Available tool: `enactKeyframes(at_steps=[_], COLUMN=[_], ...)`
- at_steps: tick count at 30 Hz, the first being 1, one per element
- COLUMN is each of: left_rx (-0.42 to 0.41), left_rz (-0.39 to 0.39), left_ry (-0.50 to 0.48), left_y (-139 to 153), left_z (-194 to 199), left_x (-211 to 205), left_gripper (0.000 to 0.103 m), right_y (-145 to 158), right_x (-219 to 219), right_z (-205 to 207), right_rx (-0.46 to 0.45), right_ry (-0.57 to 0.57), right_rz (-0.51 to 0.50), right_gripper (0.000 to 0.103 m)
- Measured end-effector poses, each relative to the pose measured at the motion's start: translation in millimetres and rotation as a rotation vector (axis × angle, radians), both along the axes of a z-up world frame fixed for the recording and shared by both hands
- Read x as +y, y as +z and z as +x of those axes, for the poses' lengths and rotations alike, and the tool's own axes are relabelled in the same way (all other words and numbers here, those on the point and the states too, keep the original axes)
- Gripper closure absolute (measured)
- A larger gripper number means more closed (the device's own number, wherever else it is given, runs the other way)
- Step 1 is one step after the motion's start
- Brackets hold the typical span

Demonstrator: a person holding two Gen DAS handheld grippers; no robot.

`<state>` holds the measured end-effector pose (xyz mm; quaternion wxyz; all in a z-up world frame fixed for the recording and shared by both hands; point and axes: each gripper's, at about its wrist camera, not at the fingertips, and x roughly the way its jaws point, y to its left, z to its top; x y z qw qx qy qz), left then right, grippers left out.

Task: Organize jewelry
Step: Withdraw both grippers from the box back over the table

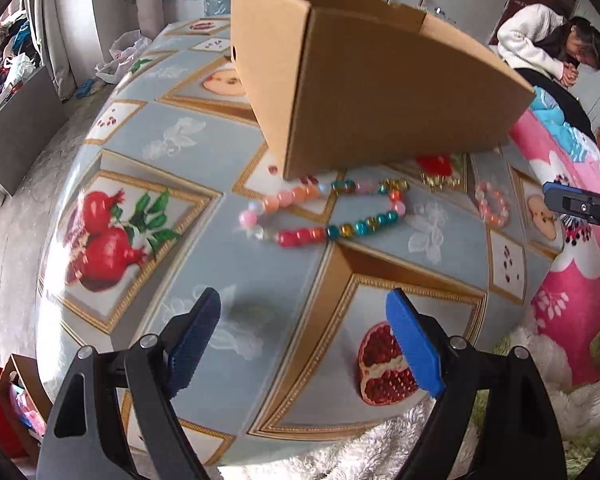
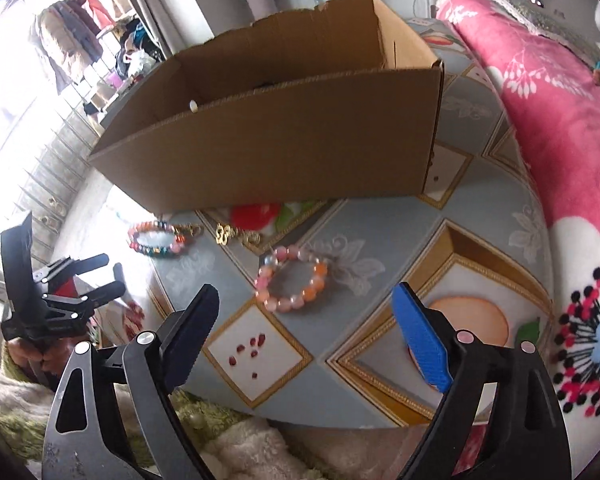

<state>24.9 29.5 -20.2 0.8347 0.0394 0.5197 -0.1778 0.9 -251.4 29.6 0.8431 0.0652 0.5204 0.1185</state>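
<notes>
We count two bead bracelets, multicolour [image 1: 332, 212] and pink-orange [image 2: 291, 278], one gold trinket [image 2: 236, 235], one cardboard box [image 2: 276, 136] mid-bench [image 2: 380, 232]. Left gripper [image 1: 304, 336] and right gripper [image 2: 306, 332]: jaws wide, empty, each short of its bracelet.

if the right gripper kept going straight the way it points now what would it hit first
Most likely the pink-and-orange bead bracelet, lying ahead of the open right gripper on the patterned tablecloth; depth is unclear, so it might meet the cloth just short of it.

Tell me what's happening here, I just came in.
A person holds two grippers over a table, both open and empty. The left gripper faces a multicolour bracelet; the right gripper faces a pink bracelet. Both bracelets and a gold piece lie in front of the box.
</notes>
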Motion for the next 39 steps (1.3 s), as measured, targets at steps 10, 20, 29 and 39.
enactKeyframes(at_steps=[10, 20, 29, 39], left_rx=[-0.061, -0.079, -0.060, -0.063], left_rz=[0.120, 0.114, 0.120, 0.119], left_ry=[0.034, 0.036, 0.044, 0.045], left_y=[-11.9, -12.0, -11.2, -11.4], left_z=[-5.5, -9.7, -6.0, -7.1], left_x=[-17.7, -16.1, -18.1, -17.6], left_gripper=[0.005, 0.004, 0.004, 0.004], right_y=[-45.6, -48.8, -34.0, -24.4], right_x=[36.8, 19.1, 40.3, 1.0], right_z=[-7.1, -15.6, -5.6, 40.1], right_rx=[0.024, -0.005, -0.093, -0.127], right_ry=[0.030, 0.044, 0.070, -0.002], right_rz=[-0.263, -0.254, -0.336, -0.337], right_gripper=[0.008, 0.008, 0.008, 0.008])
